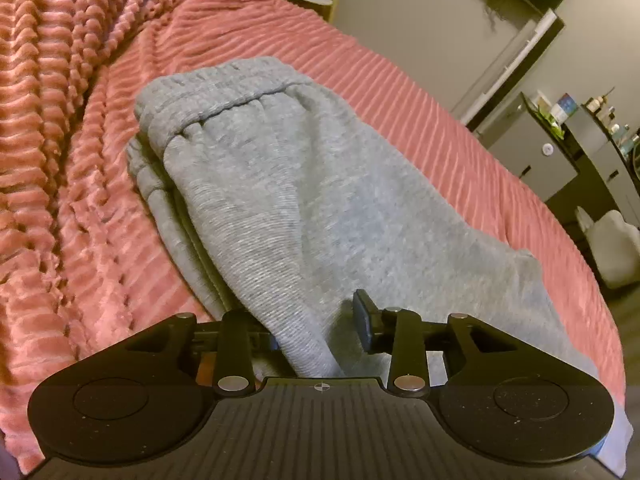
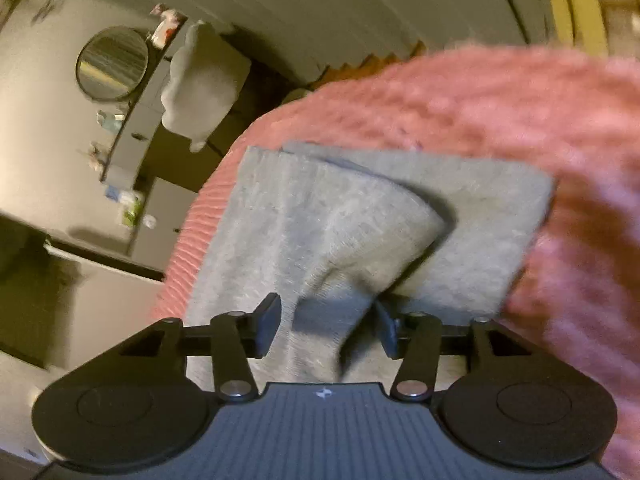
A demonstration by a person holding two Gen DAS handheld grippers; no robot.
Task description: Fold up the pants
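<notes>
Grey sweatpants point(image 1: 280, 184) lie on a pink ribbed bedspread point(image 1: 80, 200), the elastic waistband at the far end. In the left wrist view a ridge of the grey fabric runs back between the fingers of my left gripper point(image 1: 316, 332); the jaws stand apart around it, and the left finger is hidden by cloth. In the right wrist view the pants point(image 2: 360, 216) hang over the bed's edge. A bunched fold of them sits between the fingers of my right gripper point(image 2: 326, 328), whose jaws also stand apart.
The bedspread point(image 2: 520, 120) is heaped in thick folds at the left. Beyond the bed are grey cabinets point(image 1: 532, 148) with bottles on top, a round mirror point(image 2: 112, 62) and a white chair point(image 2: 204, 84).
</notes>
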